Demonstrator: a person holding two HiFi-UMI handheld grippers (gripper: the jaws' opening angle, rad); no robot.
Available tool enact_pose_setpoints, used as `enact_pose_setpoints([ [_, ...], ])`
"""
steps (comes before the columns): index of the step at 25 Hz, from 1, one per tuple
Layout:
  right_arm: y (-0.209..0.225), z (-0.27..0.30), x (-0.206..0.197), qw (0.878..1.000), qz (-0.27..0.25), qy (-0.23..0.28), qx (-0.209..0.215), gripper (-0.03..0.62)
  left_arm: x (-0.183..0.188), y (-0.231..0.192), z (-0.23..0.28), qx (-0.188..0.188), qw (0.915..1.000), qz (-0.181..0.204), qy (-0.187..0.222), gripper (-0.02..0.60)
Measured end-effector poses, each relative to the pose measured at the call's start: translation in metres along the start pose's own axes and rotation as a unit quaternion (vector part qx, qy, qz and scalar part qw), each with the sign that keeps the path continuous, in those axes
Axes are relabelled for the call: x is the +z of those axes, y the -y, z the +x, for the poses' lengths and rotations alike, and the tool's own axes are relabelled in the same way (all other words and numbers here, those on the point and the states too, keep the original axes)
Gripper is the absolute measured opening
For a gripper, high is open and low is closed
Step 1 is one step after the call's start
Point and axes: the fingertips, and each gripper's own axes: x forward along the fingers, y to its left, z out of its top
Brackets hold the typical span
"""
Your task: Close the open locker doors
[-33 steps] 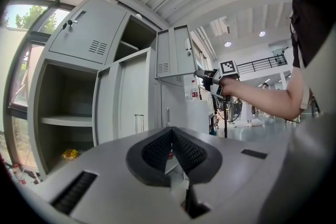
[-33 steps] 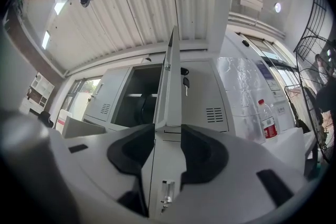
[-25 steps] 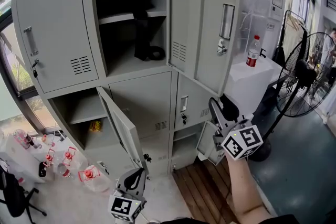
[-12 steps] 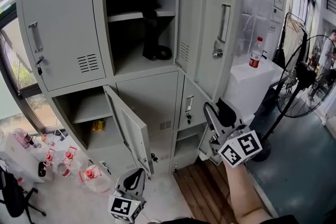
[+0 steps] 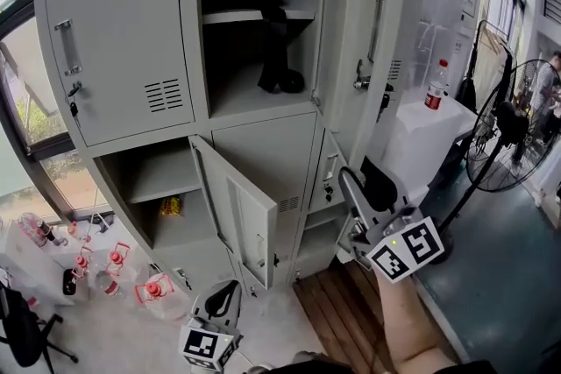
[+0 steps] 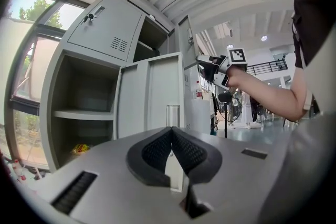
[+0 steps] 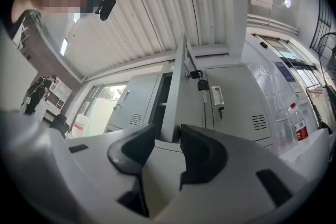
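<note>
The grey lockers fill the head view. The upper middle compartment stands open, its tall door [image 5: 364,31] swung out to the right. At the lower left, another door [image 5: 241,215] hangs open in front of its compartment. My right gripper [image 5: 361,179] sits just below the tall door's bottom corner, open. In the right gripper view that door's edge [image 7: 176,97] lines up with the gap of the right gripper [image 7: 168,136]; contact cannot be told. My left gripper [image 5: 230,289] is low, shut and empty. In the left gripper view the left gripper [image 6: 170,134] points at the lower door [image 6: 149,97].
A black item [image 5: 280,74] lies in the upper compartment and a yellow packet [image 5: 171,206] in the lower one. Several red-capped bottles [image 5: 114,271] stand on the floor at left. A bottle [image 5: 434,96] on a white box and a fan [image 5: 517,127] stand at right.
The lockers have grown larger and slid right in the head view as I came closer. My right gripper has moved in under the tall door. The left gripper stays low.
</note>
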Motion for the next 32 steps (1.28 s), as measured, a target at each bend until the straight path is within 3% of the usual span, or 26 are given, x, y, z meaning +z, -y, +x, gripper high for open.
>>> enact_pose_setpoints([
  [18,-0.056,0.051,-0.009,0.998,0.022,0.012,0.056,0.112,-0.022,-0.047,-0.031,0.028,0.9991,-0.025,-0.019,0.008],
  [32,-0.085,0.101,-0.024,0.983,0.030,0.018,0.182,0.117,-0.021,-0.071,-0.014,0.099,0.9947,-0.020,-0.016,0.008],
])
